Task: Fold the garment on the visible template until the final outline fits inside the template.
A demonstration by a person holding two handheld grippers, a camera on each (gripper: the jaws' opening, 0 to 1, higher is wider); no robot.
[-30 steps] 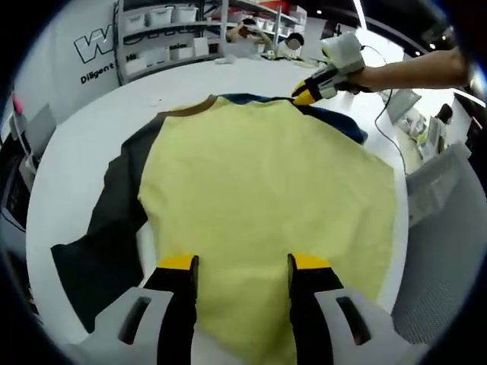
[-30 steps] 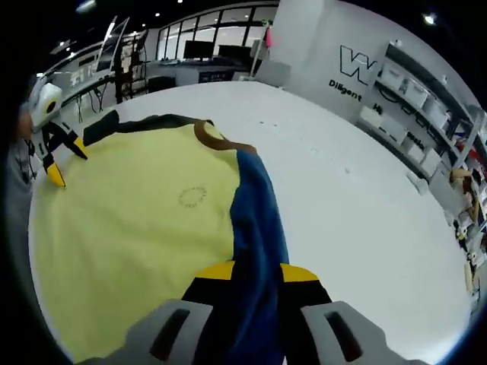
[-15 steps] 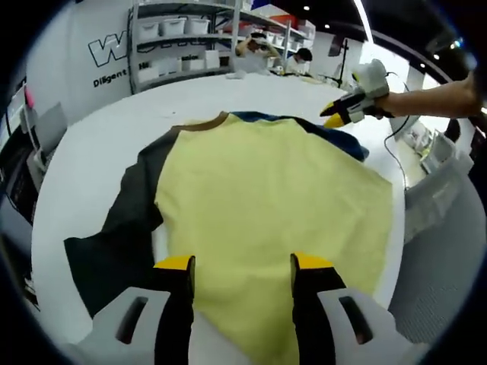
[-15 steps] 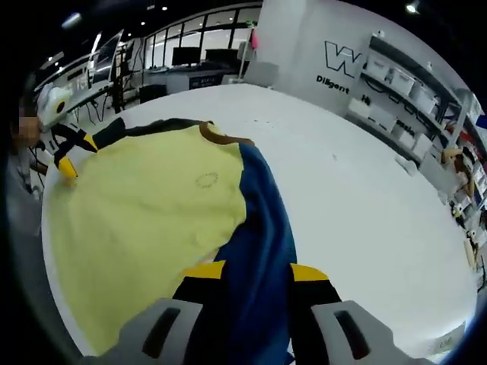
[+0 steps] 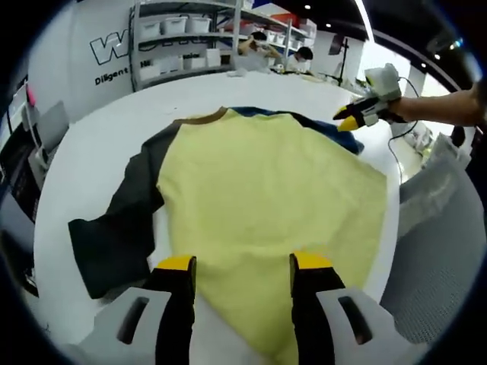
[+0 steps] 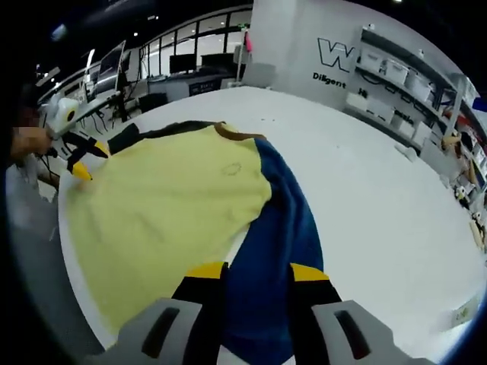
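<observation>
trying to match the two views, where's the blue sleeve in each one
Left gripper view: blue sleeve at upper right, past the yellow body, beside the right gripper.
Right gripper view: the sleeve runs up the centre from between that gripper's jaws.
Shared landmark: brown collar.

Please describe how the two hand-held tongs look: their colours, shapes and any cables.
The left tongs have two black jaws with yellow tips, rising from pale grey moulded housings with dark slots. The right tongs are built the same. Seen from the left gripper view, the right tongs carry a whitish-grey body. The person's forearm is bare, with no sleeve in sight. No cable can be told.
</observation>
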